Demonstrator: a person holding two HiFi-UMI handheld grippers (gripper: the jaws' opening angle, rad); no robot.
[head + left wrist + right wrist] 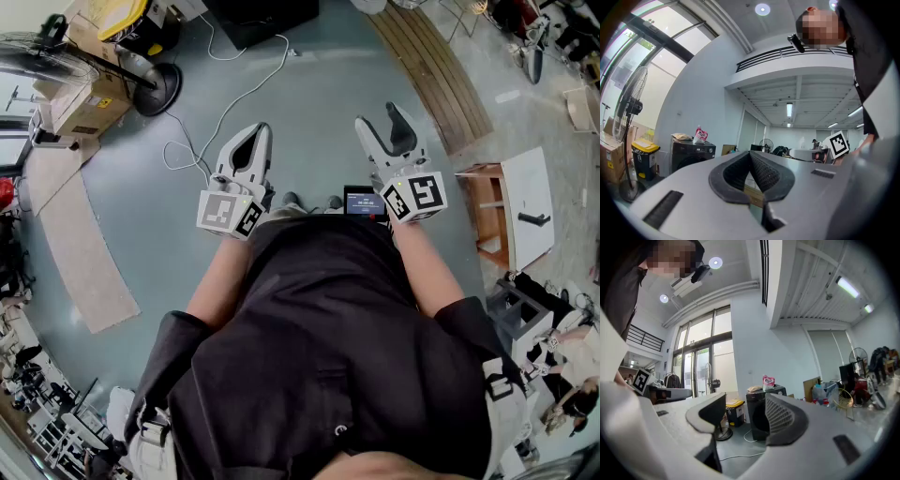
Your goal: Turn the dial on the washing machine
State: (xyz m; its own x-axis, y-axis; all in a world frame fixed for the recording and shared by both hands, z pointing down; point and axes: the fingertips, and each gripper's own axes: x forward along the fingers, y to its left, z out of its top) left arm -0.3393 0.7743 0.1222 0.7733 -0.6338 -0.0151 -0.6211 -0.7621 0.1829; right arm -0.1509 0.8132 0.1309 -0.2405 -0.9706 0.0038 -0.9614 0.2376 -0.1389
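— Where does the black front-loading washing machine (755,416) stand?
— On the floor against the white wall, well apart from both tools. A pink bag (768,381) lies on its top.
— And the tools?
— The right tool (745,401) is spread wide with nothing inside; the machine shows far off through its gap. The left tool (751,157) has its pads pressed together at the tips, empty.

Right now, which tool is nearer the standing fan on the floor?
Left. The left tool is to the right of the standing fan in the head view, apart from it; the right tool is farther right, past the left one.
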